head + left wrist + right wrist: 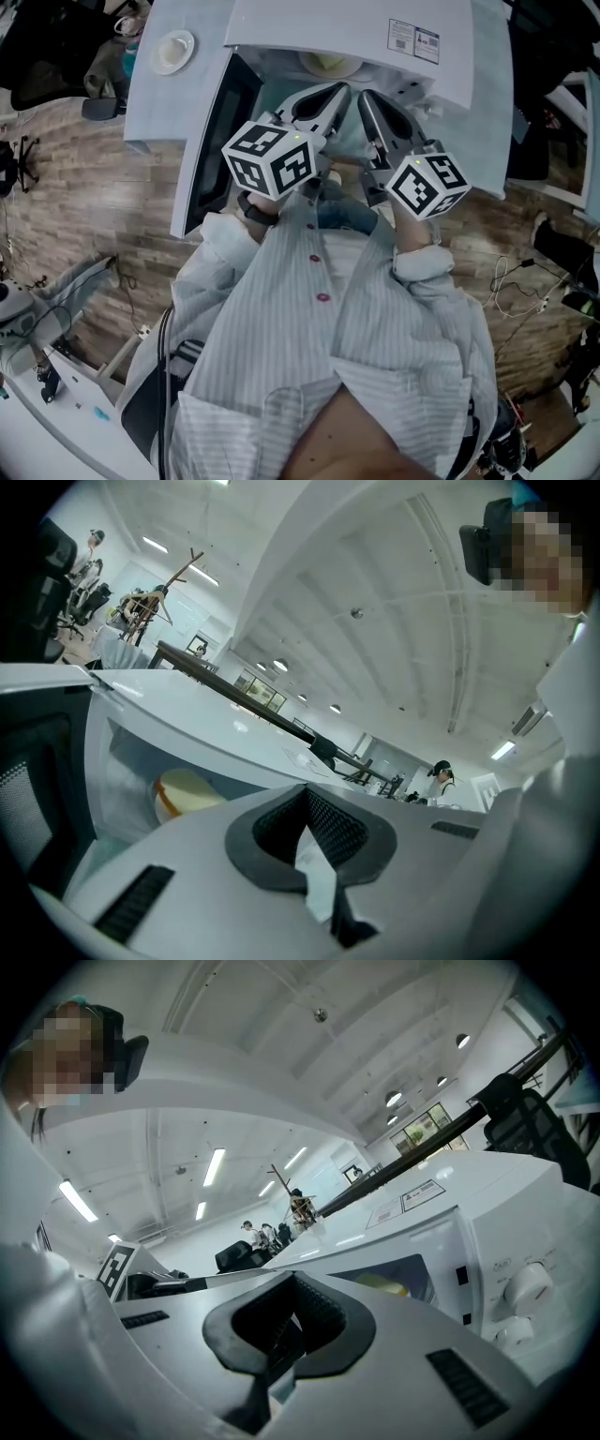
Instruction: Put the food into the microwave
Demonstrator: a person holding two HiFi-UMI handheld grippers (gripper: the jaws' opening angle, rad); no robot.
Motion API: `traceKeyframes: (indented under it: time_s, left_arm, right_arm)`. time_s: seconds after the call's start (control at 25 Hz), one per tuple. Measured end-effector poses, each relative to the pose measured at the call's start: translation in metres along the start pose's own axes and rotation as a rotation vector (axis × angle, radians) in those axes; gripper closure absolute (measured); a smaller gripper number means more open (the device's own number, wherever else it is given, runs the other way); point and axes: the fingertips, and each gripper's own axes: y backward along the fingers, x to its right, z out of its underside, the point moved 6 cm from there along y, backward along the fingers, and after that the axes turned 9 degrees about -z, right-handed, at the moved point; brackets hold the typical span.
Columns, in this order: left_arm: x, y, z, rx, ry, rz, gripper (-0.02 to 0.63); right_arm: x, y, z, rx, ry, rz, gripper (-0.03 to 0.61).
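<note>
The white microwave [356,28] stands with its door [220,131] swung open to the left. Inside the cavity sits the food, a pale yellow bowl [330,64], seen as a cream dish with an orange band [187,794] in the left gripper view and behind the opening [384,1283] in the right gripper view. My left gripper [339,90] and right gripper [363,96] are side by side just in front of the opening, both pointing into it. The left gripper [314,855] is shut with nothing between its jaws. The right gripper [281,1344] is also shut and holds nothing.
A small white dish [172,50] rests on the pale table [150,103] left of the microwave. The control knobs [528,1283] are on the microwave's right side. Office chairs [47,42] and cables [520,281] lie around on the wooden floor.
</note>
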Motion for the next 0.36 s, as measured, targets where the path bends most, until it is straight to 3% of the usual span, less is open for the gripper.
traceKeyframes:
  time_s: [0.36]
  left_arm:
    - [-0.0027, -0.0042, -0.0013, -0.038, -0.067, 0.076, 0.605]
  right_arm:
    - [0.0013, -0.0006, -0.0024, 0.006, 0.022, 0.006, 0.546]
